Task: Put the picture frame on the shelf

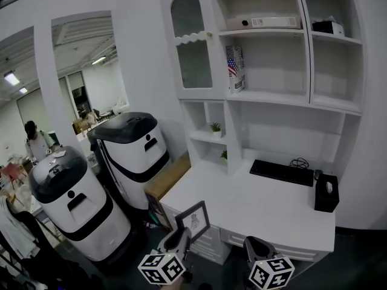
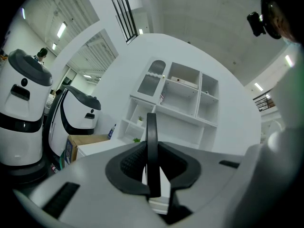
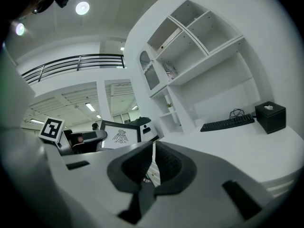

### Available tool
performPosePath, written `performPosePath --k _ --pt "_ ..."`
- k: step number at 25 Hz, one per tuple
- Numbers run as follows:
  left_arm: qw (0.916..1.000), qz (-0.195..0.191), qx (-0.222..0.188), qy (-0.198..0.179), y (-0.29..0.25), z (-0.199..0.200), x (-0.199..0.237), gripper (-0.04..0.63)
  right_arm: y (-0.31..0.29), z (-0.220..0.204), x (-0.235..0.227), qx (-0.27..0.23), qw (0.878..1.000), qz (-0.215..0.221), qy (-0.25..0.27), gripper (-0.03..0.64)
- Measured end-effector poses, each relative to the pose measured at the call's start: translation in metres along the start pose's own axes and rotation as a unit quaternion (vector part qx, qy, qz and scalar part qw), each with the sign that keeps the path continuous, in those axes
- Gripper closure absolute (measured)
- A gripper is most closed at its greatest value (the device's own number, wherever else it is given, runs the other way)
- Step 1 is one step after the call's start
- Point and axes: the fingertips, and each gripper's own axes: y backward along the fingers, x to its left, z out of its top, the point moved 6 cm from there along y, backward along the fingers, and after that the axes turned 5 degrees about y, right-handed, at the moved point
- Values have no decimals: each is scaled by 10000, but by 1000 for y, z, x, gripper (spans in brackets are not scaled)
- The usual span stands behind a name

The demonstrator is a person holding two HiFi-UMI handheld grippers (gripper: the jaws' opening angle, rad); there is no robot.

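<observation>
The picture frame (image 1: pixel 193 218), black-edged with a bird drawing on white, hangs just off the white desk's (image 1: pixel 242 204) near left corner. My left gripper (image 1: pixel 180 239) is shut on its lower edge. In the left gripper view the picture frame (image 2: pixel 151 141) stands edge-on between the pads of the left gripper (image 2: pixel 152 170). My right gripper (image 1: pixel 255 246) is low at the desk's front edge, to the right of the frame, with nothing in it. In the right gripper view the right gripper (image 3: pixel 153 164) has its pads together, and the picture frame (image 3: pixel 120 137) shows to its left. The white shelf unit (image 1: pixel 272 98) rises behind the desk.
A black keyboard (image 1: pixel 282 172) and a black tissue box (image 1: pixel 326 192) lie at the desk's back right. The shelves hold a binder (image 1: pixel 263 22), a flag-printed box (image 1: pixel 236 68) and small plants (image 1: pixel 215 127). Two white-and-black machines (image 1: pixel 130 156) and a cardboard box (image 1: pixel 169 177) stand left of the desk.
</observation>
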Motion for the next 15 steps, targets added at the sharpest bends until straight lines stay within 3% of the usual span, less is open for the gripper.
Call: performPosePath --k 8,15 --pt "9996 2 -101 248 -66 26 65 528 -87 15 3 132 9998 11 137 614" --pt "9994 -186 -171 238 -135 69 119 528 -172 36 9 108 9999 -114 47 614"
